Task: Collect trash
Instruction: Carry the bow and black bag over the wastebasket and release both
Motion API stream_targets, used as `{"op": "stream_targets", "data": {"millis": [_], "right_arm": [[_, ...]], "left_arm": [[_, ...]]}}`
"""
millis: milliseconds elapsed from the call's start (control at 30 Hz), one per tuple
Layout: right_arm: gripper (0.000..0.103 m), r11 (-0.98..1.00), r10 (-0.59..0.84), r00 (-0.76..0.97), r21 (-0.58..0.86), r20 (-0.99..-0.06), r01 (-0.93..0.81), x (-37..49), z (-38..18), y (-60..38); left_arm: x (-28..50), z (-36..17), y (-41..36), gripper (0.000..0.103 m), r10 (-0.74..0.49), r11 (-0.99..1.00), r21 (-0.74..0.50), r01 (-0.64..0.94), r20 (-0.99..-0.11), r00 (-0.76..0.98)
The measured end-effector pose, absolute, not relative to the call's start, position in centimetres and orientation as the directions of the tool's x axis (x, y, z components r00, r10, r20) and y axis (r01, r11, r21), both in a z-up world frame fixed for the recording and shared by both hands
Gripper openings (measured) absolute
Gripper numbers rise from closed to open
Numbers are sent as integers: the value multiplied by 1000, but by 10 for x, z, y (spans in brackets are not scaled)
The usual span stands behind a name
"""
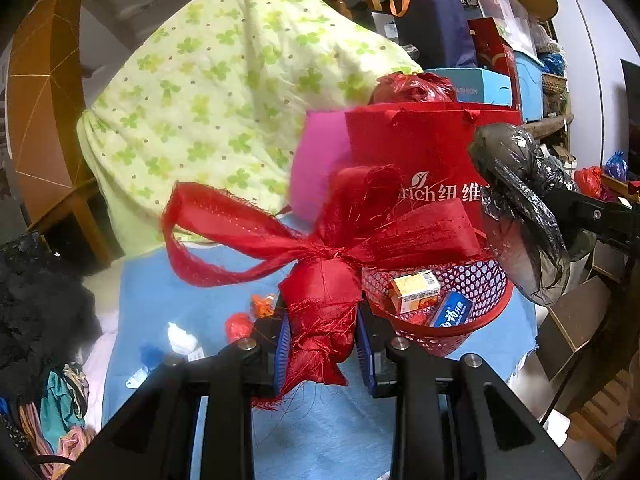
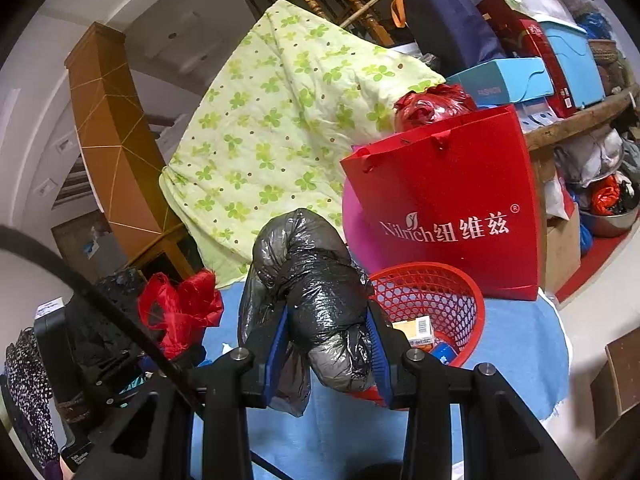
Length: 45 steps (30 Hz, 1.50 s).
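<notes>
My left gripper is shut on a frayed red ribbon bundle and holds it above the blue cloth, just left of the red mesh basket. The basket holds a yellow-white carton and a blue box. My right gripper is shut on a crumpled black plastic bag, held at the basket's left rim. The bag also shows in the left wrist view, above the basket's right side. The ribbon shows at the left in the right wrist view.
Small scraps lie on the blue cloth: a red one, an orange one, a white one, blue ones. A red paper bag stands behind the basket, a green-patterned quilt beyond. Clothes lie at the left.
</notes>
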State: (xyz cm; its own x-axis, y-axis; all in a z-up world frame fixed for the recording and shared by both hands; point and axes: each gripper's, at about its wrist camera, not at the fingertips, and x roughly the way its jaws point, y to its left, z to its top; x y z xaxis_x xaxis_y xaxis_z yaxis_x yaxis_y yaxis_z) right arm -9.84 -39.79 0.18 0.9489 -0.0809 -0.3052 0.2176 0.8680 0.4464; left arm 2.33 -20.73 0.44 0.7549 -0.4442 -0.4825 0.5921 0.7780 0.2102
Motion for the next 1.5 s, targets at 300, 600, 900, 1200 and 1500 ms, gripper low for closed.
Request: {"op": "stream_targets", "data": {"millis": [300,600,900,1200,1500], "right_arm": [[40,858,-99,943,452,-317,243,-94,-4,-412],[41,839,-132,936,467,-325,280,-89,-11,-429],[41,783,-177,925,522,-335,339,-72,-28,-459],[52,721,-158,906,581,-392,377,-37,-70,-491],[71,692,-136,907,618,-398,374,-37,-90,-495]], "left_arm": [[29,-3,-225,31,-449,762,221,609,-498,742],[45,-8,-239,31,-479,741,198,642,-514,711],[70,-19,-275,33,-593,647,109,754,-549,589],[87,-48,-316,67,-631,588,73,805,-582,513],[97,-70,-259,69,-557,665,48,745,-632,538]]}}
